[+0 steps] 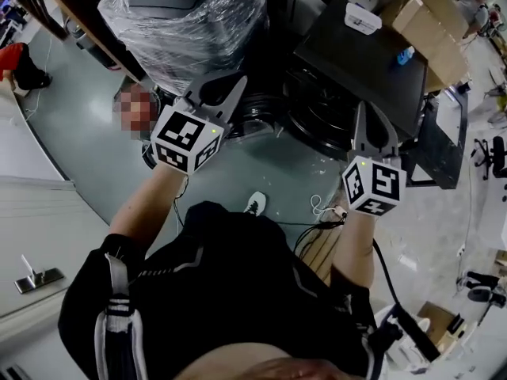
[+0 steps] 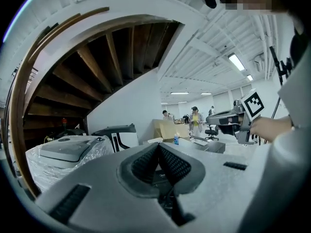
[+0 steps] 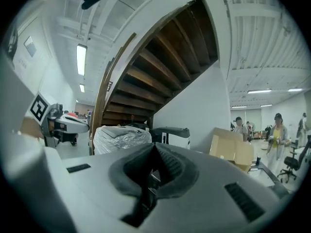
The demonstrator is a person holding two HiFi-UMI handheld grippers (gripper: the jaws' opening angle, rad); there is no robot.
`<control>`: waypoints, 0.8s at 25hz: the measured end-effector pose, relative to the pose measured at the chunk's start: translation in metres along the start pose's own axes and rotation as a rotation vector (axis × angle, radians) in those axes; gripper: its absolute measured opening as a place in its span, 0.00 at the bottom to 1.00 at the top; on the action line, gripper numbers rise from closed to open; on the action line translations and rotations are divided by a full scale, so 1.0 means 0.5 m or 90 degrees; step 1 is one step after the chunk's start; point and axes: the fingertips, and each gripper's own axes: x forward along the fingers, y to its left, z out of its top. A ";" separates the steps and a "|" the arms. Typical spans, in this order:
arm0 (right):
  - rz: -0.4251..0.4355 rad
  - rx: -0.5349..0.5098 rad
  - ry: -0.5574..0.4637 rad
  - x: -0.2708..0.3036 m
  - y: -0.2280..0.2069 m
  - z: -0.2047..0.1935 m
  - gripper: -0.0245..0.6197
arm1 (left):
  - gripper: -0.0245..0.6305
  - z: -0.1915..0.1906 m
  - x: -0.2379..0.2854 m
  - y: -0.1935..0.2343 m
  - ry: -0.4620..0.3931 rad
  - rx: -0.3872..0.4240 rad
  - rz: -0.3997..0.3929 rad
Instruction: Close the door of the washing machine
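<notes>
No writing, brand, label or number can be read in any view.

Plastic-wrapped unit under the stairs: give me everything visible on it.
The plastic-wrapped unit is a boxy appliance bundled in clear, crinkled stretch film, with a grey top panel showing through. It stands upright below the wooden stair, close beside a black-and-white unit. Its base is hidden. Nothing but the film is seen touching it.
</notes>
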 end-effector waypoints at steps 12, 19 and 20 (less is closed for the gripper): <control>-0.033 0.050 -0.006 0.081 -0.024 -0.022 0.05 | 0.04 -0.034 0.109 0.062 0.033 -0.003 -0.062; -0.097 0.061 0.059 0.168 0.038 -0.068 0.09 | 0.04 -0.124 0.189 0.168 0.073 -0.021 -0.147; -0.111 0.059 0.070 0.183 0.051 -0.078 0.11 | 0.04 -0.134 0.195 0.184 0.069 -0.019 -0.161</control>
